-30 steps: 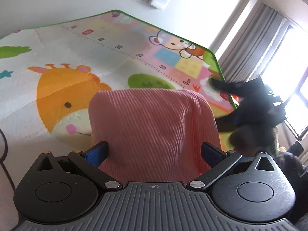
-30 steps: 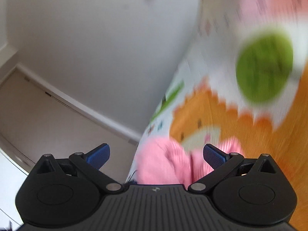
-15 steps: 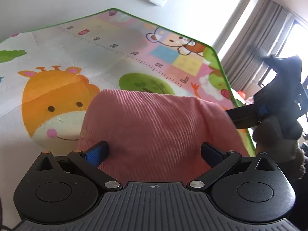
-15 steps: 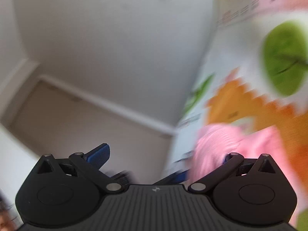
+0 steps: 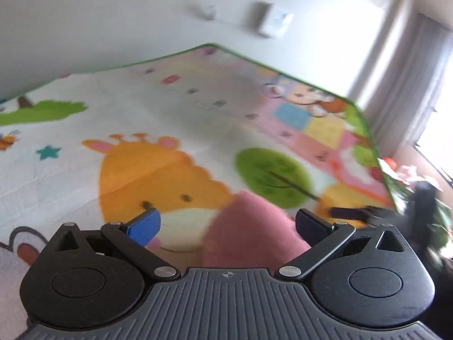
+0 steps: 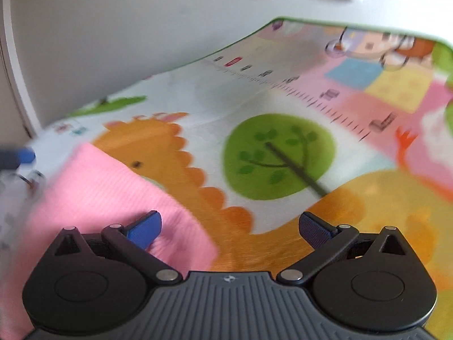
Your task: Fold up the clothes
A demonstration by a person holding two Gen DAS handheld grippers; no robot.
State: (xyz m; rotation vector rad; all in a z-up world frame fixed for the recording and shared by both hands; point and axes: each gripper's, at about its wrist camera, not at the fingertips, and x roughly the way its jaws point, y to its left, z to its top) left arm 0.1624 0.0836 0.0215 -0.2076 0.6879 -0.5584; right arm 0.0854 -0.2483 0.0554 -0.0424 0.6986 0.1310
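A folded pink ribbed garment (image 5: 252,232) lies on the cartoon play mat (image 5: 175,119). My left gripper (image 5: 228,223) is open, with the garment's corner low between its fingers and not gripped. In the right wrist view the pink garment (image 6: 107,198) lies at the lower left on the mat (image 6: 283,153). My right gripper (image 6: 230,226) is open and empty, its left finger over the garment's edge. The right gripper also shows in the left wrist view (image 5: 368,212) at the mat's right edge.
A white wall with a white box and cable (image 5: 271,19) stands behind the mat. Grey curtains (image 5: 407,85) and a bright window are at the right. A white door frame (image 6: 14,65) stands at the left in the right wrist view.
My left gripper has pulled back, so less of the garment shows between its fingers. My right gripper has swung from facing the wall to facing the mat.
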